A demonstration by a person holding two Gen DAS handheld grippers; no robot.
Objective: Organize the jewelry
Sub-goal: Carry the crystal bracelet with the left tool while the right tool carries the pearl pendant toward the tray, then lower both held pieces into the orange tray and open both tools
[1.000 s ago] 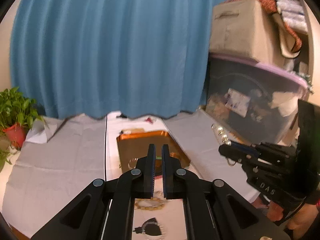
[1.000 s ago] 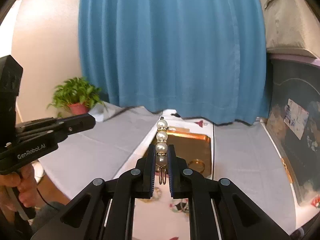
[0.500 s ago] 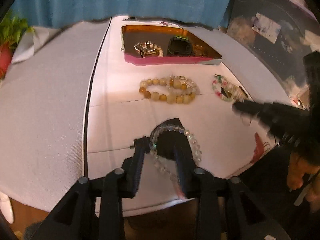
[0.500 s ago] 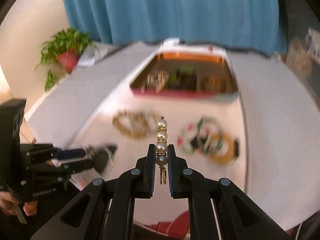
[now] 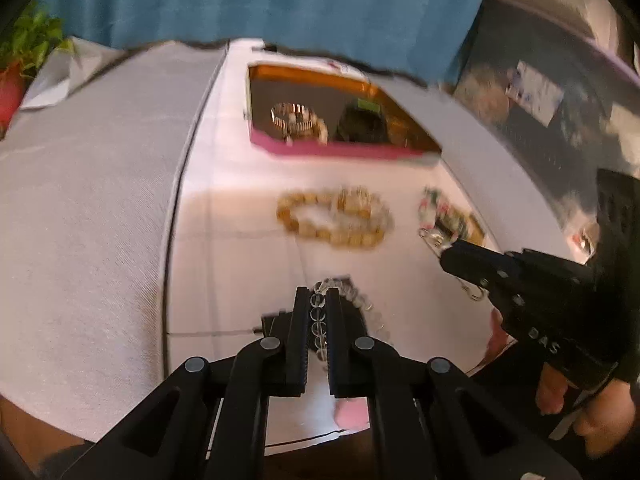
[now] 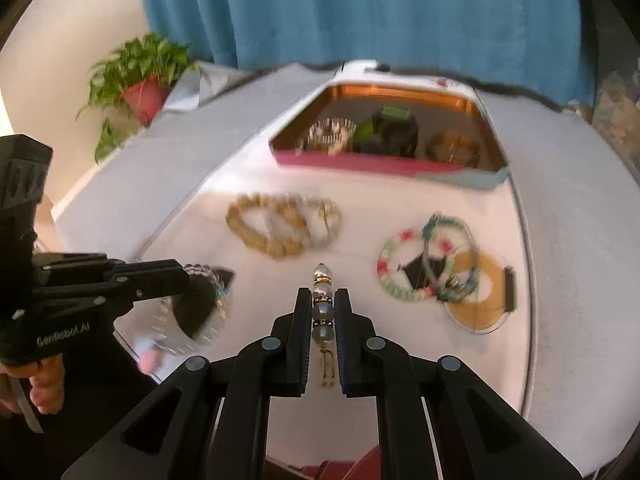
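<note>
Left gripper (image 5: 319, 312) has just closed, pinching clear bracelet (image 5: 318, 322) at lower centre, likely to lift it. Right gripper (image 6: 323, 320) clamps pearl pin (image 6: 323, 312) mid-frame, likely bound for tray (image 6: 344, 158) at top.

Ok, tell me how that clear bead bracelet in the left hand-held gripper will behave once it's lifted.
The clear bead bracelet is probably floppy: only one stretch of beads sits between the left hand-held gripper pads, so the free loop should sag. The round, glassy beads look slippery and may slide. It looks light.
</note>
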